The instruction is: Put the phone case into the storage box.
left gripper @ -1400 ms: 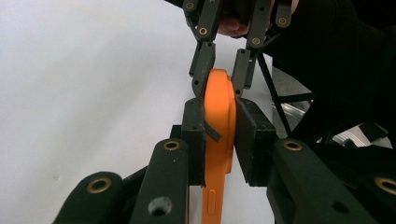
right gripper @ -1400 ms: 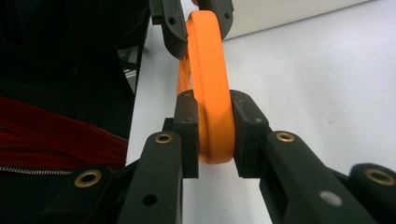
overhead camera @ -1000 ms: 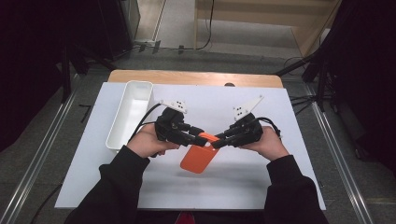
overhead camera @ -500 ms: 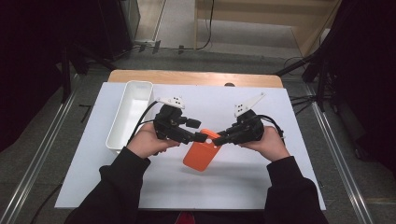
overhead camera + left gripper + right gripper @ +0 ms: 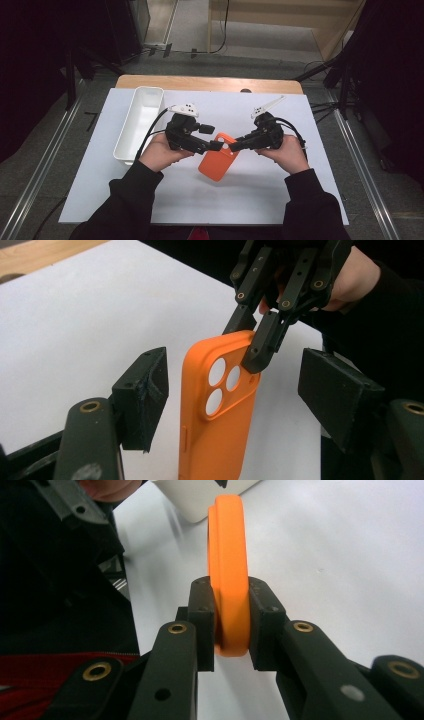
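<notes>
Orange phone case [image 5: 218, 162] hung above the white desk [image 5: 310, 185], gripped at its top edge by the right gripper [image 5: 230, 622]. The left gripper [image 5: 235, 395] had just been opening; its fingers [image 5: 142, 395] stood clear beside the case. The hand-over seemed done; placing it, perhaps in the white tray [image 5: 140, 121], remained.

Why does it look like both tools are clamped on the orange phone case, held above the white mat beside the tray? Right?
Not both. The right tool is clamped on the orange phone case, but the left tool has just been opening: the left gripper view shows its pads apart from the case. The rest holds: the case is above the white mat, with the tray beside.
</notes>
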The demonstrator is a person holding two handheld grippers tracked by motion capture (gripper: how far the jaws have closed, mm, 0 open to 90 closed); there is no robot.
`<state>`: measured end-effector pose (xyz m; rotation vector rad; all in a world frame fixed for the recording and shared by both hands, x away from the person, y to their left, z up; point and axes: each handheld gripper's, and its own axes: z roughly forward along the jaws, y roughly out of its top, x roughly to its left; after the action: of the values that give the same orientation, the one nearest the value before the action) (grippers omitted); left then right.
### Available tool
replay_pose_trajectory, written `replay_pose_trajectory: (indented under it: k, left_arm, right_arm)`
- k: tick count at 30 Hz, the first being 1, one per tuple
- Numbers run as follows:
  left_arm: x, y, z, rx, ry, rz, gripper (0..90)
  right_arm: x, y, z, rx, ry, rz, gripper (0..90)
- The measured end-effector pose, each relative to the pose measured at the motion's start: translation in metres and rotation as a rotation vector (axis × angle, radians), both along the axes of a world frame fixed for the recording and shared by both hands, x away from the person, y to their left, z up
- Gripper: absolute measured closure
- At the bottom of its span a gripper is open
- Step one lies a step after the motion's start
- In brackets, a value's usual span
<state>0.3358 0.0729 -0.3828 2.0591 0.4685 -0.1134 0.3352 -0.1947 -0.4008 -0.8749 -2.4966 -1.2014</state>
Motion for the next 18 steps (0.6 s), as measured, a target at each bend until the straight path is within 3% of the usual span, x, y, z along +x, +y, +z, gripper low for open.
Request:
replay_pose_trajectory:
  k: [6,10,18]
  left_arm:
    - [-0.004,-0.0047,-0.0025,0.027,-0.052,0.01,28.6]
    - [-0.0039,-0.0052,-0.0044,0.029,-0.036,0.017,28.7]
    - [-0.0042,-0.0024,-0.0074,0.005,-0.042,0.041,28.6]
  right_arm:
    - [0.0008,-0.0001,0.0008,-0.011,0.013,-0.047,74.3]
    - [0.0003,0.0002,0.0013,-0.017,0.016,-0.068,74.3]
    - [-0.0002,0.0008,0.0029,-0.037,0.019,-0.114,74.3]
